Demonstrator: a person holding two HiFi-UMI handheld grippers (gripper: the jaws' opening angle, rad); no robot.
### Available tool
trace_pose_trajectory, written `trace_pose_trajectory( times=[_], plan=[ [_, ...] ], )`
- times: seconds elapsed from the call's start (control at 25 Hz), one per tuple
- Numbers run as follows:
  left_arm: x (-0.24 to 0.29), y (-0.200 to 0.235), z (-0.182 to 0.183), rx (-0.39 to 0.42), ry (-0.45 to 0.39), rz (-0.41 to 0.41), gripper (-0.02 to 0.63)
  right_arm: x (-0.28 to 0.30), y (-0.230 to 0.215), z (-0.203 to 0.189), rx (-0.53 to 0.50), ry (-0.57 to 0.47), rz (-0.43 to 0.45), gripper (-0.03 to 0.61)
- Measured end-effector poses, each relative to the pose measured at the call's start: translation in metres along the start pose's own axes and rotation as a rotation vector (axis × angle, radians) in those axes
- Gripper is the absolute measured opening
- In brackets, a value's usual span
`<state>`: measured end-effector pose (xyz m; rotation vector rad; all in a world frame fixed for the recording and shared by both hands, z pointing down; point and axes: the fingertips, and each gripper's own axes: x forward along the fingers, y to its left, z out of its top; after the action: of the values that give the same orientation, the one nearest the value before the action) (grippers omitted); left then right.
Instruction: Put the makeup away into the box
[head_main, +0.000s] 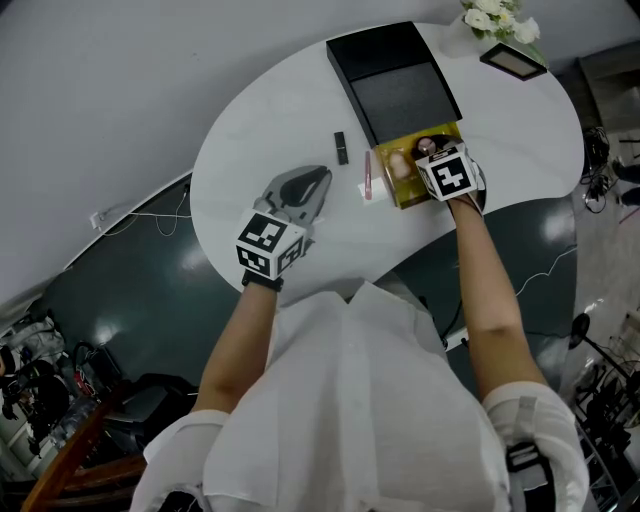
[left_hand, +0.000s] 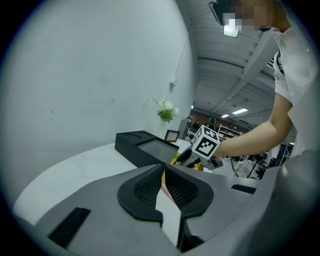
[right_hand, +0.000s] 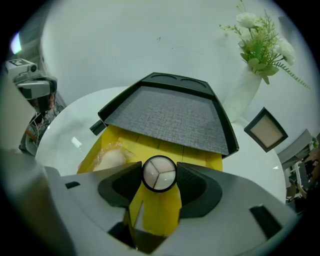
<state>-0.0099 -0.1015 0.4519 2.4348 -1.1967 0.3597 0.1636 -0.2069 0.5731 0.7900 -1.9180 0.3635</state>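
Between the pads of the right gripper (right_hand: 159, 184) sits a round compact (right_hand: 159, 173), pinched across its rim; it looks hard, smooth and light, probably slippery and breakable, so the rim seems the sensible hold; directly beneath lies the yellow box (right_hand: 150, 145), card-like, with a pale wrapped item (right_hand: 111, 159) to the gripper's left; beyond, the black lid (right_hand: 165, 117) shows a grey woven lining; far left, the left gripper (left_hand: 163, 187) is pressed together, empty, above the white table (right_hand: 70, 130).
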Motion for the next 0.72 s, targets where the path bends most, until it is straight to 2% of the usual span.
trace_pose_trajectory(
  times=[0.44, 0.72],
  plan=[
    [-0.005, -0.002, -0.002, -0.008, -0.006, 0.03, 0.026, 0.011, 0.004, -0.003, -0.04, 0.013, 0.017, 0.218],
    [-0.01, -0.003, -0.001, -0.007, -0.017, 0.035, 0.026, 0.0, 0.004, 0.003, 0.0, -0.035, 0.016, 0.229]
  ],
)
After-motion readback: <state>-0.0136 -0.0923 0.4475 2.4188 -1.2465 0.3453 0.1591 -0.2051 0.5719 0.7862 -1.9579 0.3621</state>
